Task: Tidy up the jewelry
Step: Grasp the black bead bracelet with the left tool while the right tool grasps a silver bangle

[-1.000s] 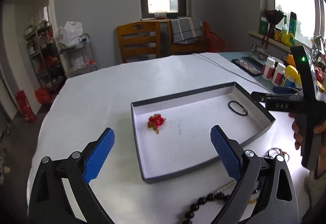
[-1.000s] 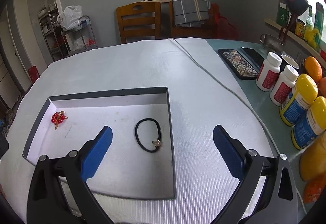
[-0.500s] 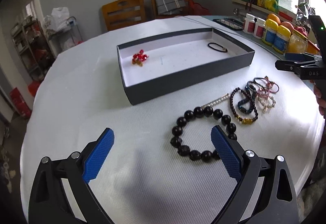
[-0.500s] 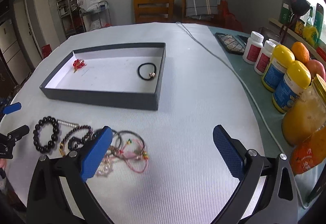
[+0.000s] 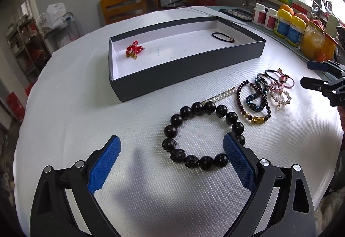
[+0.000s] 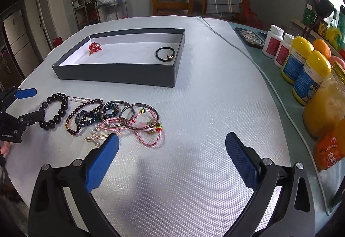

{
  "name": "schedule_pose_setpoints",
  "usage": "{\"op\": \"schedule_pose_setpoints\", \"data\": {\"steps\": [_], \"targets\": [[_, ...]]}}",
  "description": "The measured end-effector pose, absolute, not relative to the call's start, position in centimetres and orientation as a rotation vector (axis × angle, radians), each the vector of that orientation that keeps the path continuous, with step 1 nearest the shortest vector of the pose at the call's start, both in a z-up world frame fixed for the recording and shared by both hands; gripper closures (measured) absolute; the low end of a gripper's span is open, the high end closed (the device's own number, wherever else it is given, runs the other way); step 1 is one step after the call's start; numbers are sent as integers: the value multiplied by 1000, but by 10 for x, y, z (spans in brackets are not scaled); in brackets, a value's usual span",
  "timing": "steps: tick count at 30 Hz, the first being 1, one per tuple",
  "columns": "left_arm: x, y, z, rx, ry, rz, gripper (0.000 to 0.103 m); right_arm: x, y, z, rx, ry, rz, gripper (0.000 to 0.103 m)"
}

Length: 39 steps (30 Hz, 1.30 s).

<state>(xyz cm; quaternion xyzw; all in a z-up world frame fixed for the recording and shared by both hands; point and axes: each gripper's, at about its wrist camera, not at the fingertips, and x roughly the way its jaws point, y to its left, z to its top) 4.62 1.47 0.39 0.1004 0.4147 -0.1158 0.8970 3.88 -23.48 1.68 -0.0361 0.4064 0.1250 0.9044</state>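
My left claw (image 5: 171,156) hangs wide open and empty low in the left wrist frame, its right blue pad touching or just beside the large black round-bead bracelet (image 5: 203,134) lying at centre on the white textured tabletop (image 5: 86,107). To grip well, I judge I should straddle one side of the ring, then close. The shallow dark grey cardboard box (image 5: 185,69), upper centre, is where it goes. My right claw (image 6: 171,158), also open and empty, hovers beside the tangled pink cord bracelets (image 6: 140,125).
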Motion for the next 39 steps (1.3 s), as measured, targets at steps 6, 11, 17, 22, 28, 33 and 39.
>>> {"op": "schedule_pose_setpoints", "data": {"steps": [6, 11, 17, 22, 28, 33, 39], "targets": [[55, 20, 0, 179, 875, -222, 7, 44, -228, 15, -54, 835, 275, 10], [55, 19, -3, 190, 871, -217, 9, 49, -223, 11, -50, 846, 268, 31], [51, 15, -3, 200, 865, -242, 15, 48, -225, 14, -30, 849, 275, 49], [51, 13, -8, 205, 887, -273, 32, 47, -228, 18, -14, 849, 276, 59], [50, 12, -8, 192, 890, -312, 43, 47, -220, 20, -43, 843, 290, 63], [48, 5, -7, 217, 879, -338, 59, 52, -211, 20, -28, 851, 306, 65], [46, 3, -7, 225, 874, -360, 77, 59, -202, 18, -38, 859, 302, 67]]}}
